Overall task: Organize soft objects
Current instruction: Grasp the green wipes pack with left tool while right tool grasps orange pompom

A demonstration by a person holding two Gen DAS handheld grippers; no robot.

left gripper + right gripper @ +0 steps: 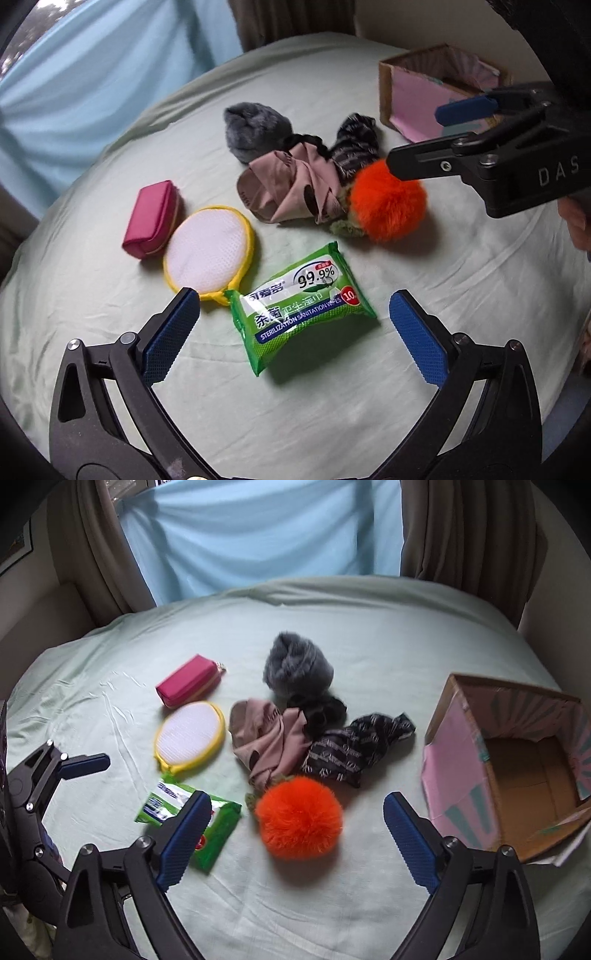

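Your soft things lie in a loose cluster on the bed, with the cardboard box open and apparently empty at its right edge.

The pink cloth and the patterned dark cloth will likely be limp and light; pinch a raised fold, not a flat edge. The grey fur bundle and the orange pompom should squash easily, so close through the middle. The pack of wipes looks slick and floppy; take it across its short width. The round mesh pad and the pink pouch seem firmer.

Your left gripper is spread wide over the wipes, holding nothing. Your right gripper is equally wide around the pompom, empty too.

A black item under the grey fur and a green scrap beneath the pompom are too covered to identify.
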